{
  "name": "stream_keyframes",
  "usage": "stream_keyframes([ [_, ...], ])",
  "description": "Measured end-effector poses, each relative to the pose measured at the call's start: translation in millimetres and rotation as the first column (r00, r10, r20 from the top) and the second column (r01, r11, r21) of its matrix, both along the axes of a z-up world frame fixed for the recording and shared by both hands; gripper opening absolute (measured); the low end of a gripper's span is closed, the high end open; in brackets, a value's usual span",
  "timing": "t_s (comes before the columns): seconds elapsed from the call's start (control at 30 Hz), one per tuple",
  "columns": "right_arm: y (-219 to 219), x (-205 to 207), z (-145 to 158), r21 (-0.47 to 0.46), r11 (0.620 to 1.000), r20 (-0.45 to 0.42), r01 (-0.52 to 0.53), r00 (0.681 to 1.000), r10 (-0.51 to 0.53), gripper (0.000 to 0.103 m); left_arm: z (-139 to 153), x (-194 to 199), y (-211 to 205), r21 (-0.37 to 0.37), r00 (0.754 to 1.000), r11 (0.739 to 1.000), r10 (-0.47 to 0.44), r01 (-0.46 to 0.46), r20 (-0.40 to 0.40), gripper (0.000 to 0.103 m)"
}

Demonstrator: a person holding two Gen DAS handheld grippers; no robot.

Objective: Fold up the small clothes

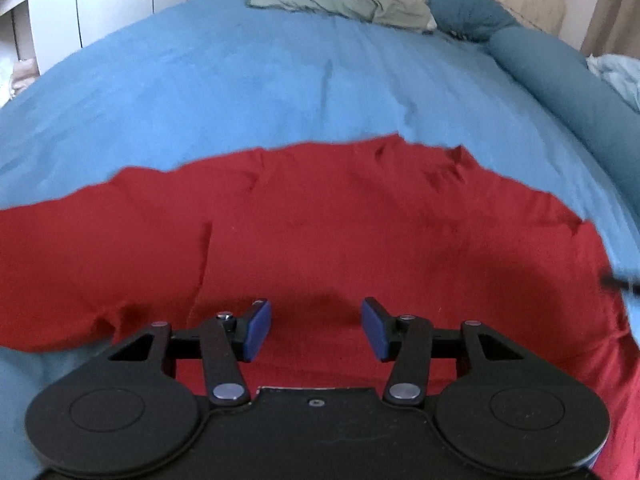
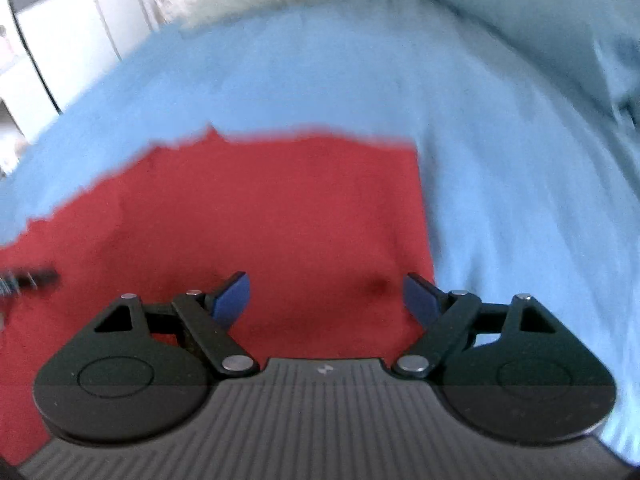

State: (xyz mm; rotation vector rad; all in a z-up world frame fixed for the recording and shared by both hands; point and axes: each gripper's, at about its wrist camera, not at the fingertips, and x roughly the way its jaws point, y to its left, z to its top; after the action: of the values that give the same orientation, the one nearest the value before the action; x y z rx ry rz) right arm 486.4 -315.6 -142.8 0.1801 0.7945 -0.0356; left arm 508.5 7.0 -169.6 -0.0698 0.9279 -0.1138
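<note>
Nearest in the left wrist view, the left tool hangs over the red garment with its blue pads standing apart about halfway and nothing between them. In the right wrist view the right tool sits wider apart still, also empty, above the garment's right portion, with its right-hand pad just beside the cloth's straight right edge.

The red garment lies spread flat on the blue bed cover, close to the near side of the bed. Its far edge is uneven and slightly rumpled, and a longer piece, probably a sleeve, runs off to the left of the left tool. The right edge looks clean and straight, which could be a fold already made, though the blur in the right view leaves that uncertain.

As a judgement, the folding is at an early or middle stage: the cloth is laid out and smoothed, neither tool has hold of it, and it still covers a broad area, so at least one more fold seems left.

Beyond the garment the cover is bare up to a crumpled grey-green cloth and a dark teal pillow by the head of the bed.
</note>
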Motion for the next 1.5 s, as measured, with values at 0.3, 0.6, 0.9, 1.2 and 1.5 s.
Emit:
stream_keyframes([
  [0.3, -34, 97, -39, 0.070, 0.993, -0.051, 0.099, 0.994, -0.096, 0.099, -4, -5, 3, 0.001, 1.000, 1.000, -0.003, 0.003, 0.001, 0.055],
  [0.6, -14, 56, 22, -0.039, 0.999, 0.029, -0.029, 0.999, 0.030, 0.099, 31, -9, 12, -0.012, 0.999, 0.999, 0.034, -0.033, 0.025, 0.055],
  [0.9, 53, -3, 107, -0.087, 0.991, 0.004, -0.099, 0.995, 0.100, 0.103, 112, -45, 85, -0.035, 0.980, 0.983, 0.184, -0.182, 0.079, 0.073],
  [1.2, 143, -23, 116, -0.011, 0.996, -0.043, -0.086, 0.995, 0.086, 0.103, 132, -78, 208, -0.064, 0.910, 0.912, 0.410, -0.406, 0.068, 0.083],
  [1.5, 221, -31, 79, -0.035, 0.998, -0.116, -0.059, 0.992, 0.054, 0.103, 96, -83, 334, -0.047, 0.815, 0.817, 0.577, -0.575, 0.053, 0.078],
])
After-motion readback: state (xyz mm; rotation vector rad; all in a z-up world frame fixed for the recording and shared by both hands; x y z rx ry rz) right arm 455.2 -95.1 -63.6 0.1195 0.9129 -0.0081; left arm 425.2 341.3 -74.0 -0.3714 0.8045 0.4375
